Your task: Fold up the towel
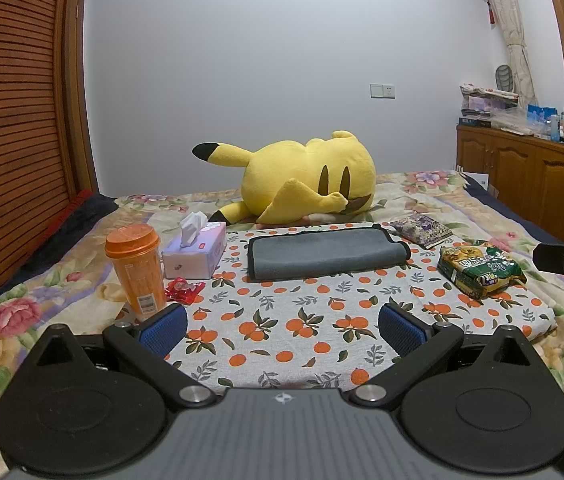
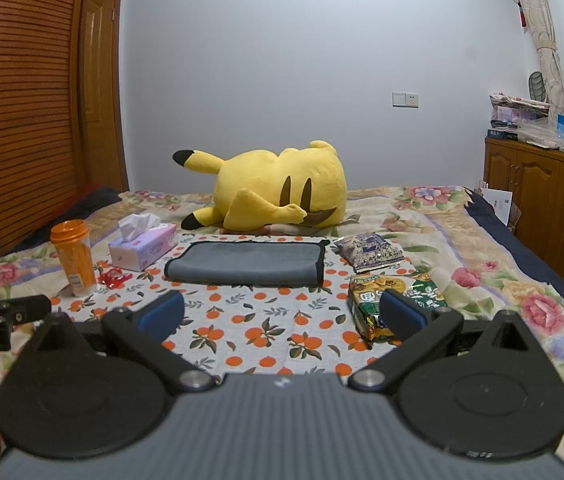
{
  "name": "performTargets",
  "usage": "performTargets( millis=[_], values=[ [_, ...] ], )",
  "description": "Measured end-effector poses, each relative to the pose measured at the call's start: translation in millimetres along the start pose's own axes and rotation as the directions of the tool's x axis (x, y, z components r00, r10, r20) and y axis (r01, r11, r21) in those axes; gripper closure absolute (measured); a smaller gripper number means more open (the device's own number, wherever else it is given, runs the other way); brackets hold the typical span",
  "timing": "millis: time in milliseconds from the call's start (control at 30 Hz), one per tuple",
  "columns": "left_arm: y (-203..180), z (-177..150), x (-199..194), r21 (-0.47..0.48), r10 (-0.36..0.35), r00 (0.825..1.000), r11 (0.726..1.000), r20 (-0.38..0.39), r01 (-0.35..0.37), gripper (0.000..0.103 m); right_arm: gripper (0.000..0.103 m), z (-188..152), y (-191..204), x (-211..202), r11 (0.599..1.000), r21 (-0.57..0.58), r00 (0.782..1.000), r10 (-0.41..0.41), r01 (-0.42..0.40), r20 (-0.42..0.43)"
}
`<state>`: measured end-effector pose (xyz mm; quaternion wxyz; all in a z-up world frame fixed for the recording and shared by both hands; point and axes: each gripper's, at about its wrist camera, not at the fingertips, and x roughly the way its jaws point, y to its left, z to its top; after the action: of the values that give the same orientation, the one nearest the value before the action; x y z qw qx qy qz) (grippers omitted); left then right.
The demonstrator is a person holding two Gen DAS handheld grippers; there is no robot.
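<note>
A grey towel [image 1: 328,254] with a dark edge lies folded flat on an orange-print cloth [image 1: 282,328] on the bed, in front of a yellow plush. It also shows in the right wrist view [image 2: 246,262]. My left gripper [image 1: 282,326] is open and empty, held above the cloth well short of the towel. My right gripper [image 2: 282,312] is open and empty, also short of the towel, its right finger [image 2: 404,314] in front of a green snack bag [image 2: 386,300].
An orange cup [image 1: 136,268], a tissue box [image 1: 196,250] and a red wrapper [image 1: 184,290] sit left of the towel. A purple packet [image 1: 422,230] and the green snack bag [image 1: 480,268] lie to its right. The yellow plush [image 1: 306,178] lies behind. A wooden cabinet [image 1: 530,176] stands at right.
</note>
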<state>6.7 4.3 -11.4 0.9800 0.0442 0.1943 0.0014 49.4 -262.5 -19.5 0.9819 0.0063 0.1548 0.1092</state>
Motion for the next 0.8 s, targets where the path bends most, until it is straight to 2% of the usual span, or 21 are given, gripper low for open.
performTargets(
  millis=[800],
  values=[
    [0.2, 0.1, -0.2, 0.0, 0.001, 1.0, 1.0, 0.0, -0.001, 0.0, 0.0, 0.2, 0.2, 0.2, 1.0, 0.0, 1.0, 0.0, 0.0, 0.0]
  ],
)
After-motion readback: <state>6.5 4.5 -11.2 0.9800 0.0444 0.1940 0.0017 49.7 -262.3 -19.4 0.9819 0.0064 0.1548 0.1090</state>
